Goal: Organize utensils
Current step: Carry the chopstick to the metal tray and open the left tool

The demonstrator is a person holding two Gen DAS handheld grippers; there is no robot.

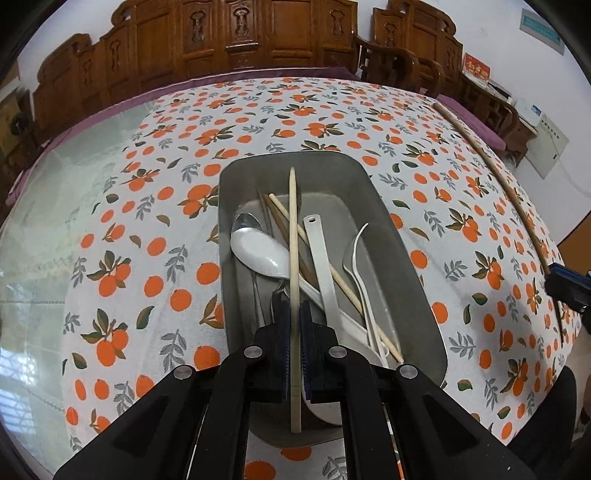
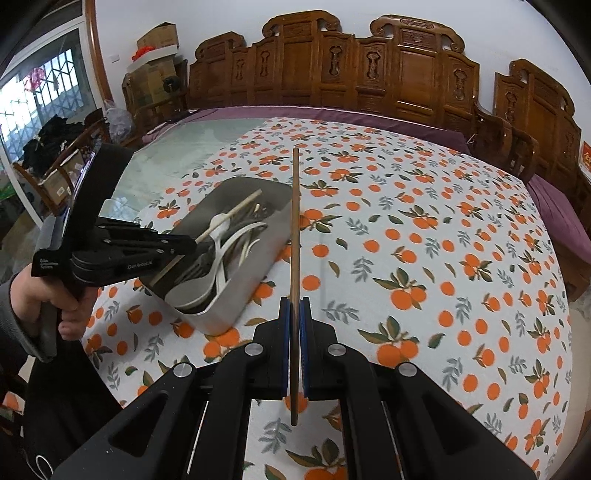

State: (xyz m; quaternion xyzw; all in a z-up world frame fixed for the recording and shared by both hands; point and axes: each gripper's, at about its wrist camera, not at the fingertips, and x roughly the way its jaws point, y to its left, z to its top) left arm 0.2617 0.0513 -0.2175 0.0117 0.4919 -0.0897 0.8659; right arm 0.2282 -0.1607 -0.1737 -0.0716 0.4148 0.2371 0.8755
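Left claw (image 1: 294, 314) clamps a pale wooden chopstick (image 1: 293, 236) over the grey metal tray (image 1: 406, 251); right claw (image 2: 294, 314) pinches a dark brown chopstick (image 2: 295, 221). Sorting is mid-step; next comes pairing them on the surface (image 2: 424, 229).

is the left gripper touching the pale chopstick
Touching. In the left wrist view the left gripper has both blue pads closed against the pale chopstick, which runs between them above the metal tray.

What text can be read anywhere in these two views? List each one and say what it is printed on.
"GenRobot.AI": on the side of the left gripper, right wrist view.
Small white lettering on that gripper's rear block: too small to read.
Red placard on the furniture: blurred.
Green wall sign: blurred.
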